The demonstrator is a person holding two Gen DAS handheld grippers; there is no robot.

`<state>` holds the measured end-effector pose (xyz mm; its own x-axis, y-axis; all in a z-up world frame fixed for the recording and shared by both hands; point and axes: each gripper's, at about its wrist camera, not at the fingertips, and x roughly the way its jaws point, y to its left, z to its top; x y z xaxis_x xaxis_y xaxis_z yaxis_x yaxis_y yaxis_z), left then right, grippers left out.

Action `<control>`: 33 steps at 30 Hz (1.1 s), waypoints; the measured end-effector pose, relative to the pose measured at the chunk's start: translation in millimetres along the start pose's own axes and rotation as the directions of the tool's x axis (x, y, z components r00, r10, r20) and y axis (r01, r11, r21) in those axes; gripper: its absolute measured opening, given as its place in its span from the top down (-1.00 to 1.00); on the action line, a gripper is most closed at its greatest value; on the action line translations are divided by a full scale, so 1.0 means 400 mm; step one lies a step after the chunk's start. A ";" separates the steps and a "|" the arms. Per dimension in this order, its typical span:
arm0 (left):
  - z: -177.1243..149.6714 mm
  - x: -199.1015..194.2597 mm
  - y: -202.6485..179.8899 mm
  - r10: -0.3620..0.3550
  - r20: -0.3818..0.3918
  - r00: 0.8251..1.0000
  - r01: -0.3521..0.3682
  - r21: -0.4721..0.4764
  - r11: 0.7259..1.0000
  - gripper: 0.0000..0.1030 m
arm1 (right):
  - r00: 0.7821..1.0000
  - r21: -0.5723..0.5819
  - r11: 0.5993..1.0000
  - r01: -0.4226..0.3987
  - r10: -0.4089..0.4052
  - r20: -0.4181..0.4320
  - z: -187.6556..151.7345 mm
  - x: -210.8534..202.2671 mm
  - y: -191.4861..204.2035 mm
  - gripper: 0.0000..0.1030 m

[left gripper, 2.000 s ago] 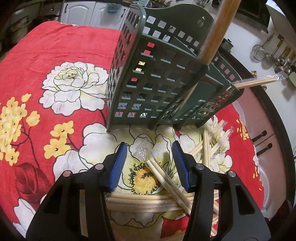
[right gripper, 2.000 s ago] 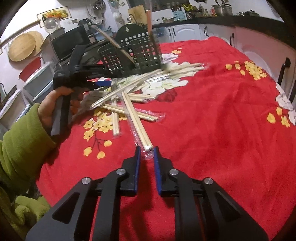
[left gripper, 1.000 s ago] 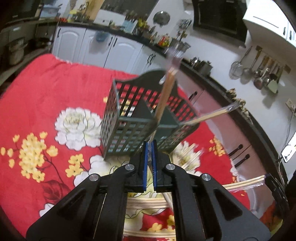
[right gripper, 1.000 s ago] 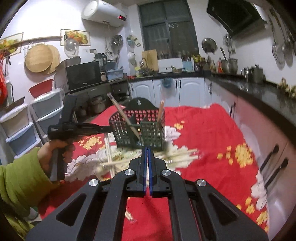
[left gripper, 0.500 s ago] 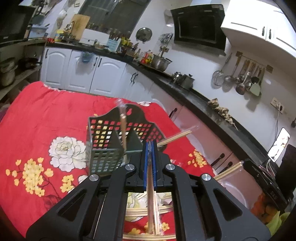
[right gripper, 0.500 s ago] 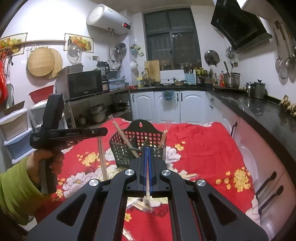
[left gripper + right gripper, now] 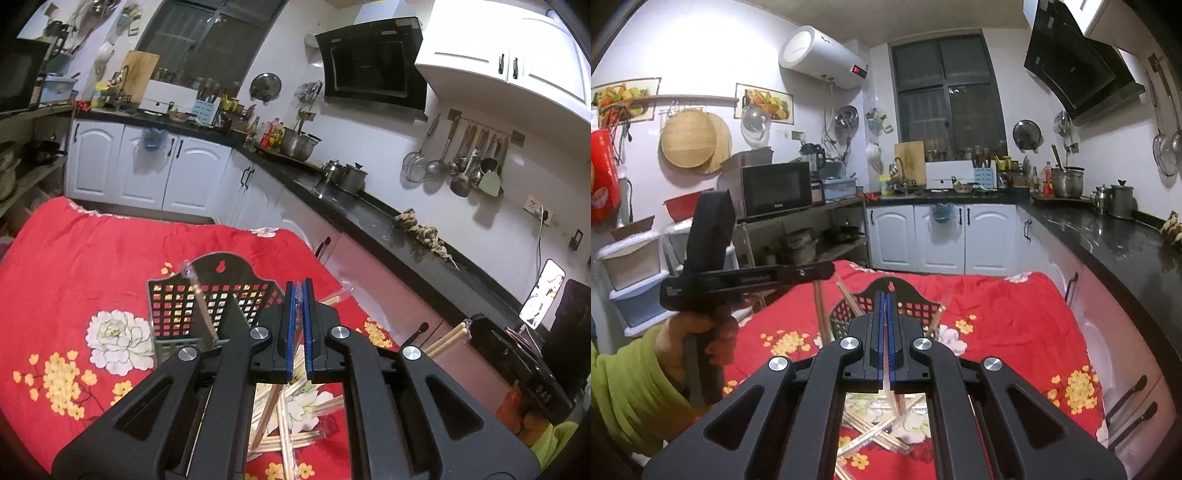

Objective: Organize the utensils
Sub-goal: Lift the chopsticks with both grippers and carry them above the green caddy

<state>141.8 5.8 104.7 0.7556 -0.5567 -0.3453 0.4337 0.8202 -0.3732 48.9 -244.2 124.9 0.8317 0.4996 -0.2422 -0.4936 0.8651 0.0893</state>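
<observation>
Both grippers raised above red floral cloth [image 7: 110,251]. Left gripper [image 7: 298,328]: jaws nearly closed on wrapped chopstick pair [image 7: 271,402] hanging down below the pads. Right gripper [image 7: 885,332]: jaws clamped on another wrapped pair [image 7: 891,391], also dangling below. Dark lattice utensil basket [image 7: 184,306] ahead of left jaws, slightly left; 1 wrapped stick [image 7: 199,299] leaning inside. Loose chopstick pile [image 7: 875,428] on cloth beneath & behind jaws. Left hand [image 7: 698,343] gripping tool handle, seen left of right jaws.
</observation>
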 end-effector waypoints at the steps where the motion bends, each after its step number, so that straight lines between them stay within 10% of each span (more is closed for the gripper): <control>1: 0.005 -0.001 -0.005 -0.001 0.002 1.000 0.001 0.006 1.000 0.97 | 1.000 -0.003 1.000 -0.001 0.001 0.005 0.005 -0.001 0.002 0.97; 33: 0.224 -0.011 -0.064 0.027 0.183 0.983 -0.042 0.079 0.996 0.97 | 0.988 -0.003 0.998 -0.058 0.057 0.146 0.222 0.080 -0.017 0.97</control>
<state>171.3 -1.1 192.8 0.8439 -0.5010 -0.1918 0.4392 0.8506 -0.2892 101.4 -230.2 202.6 0.8302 0.5497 -0.0931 -0.5414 0.8347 0.1007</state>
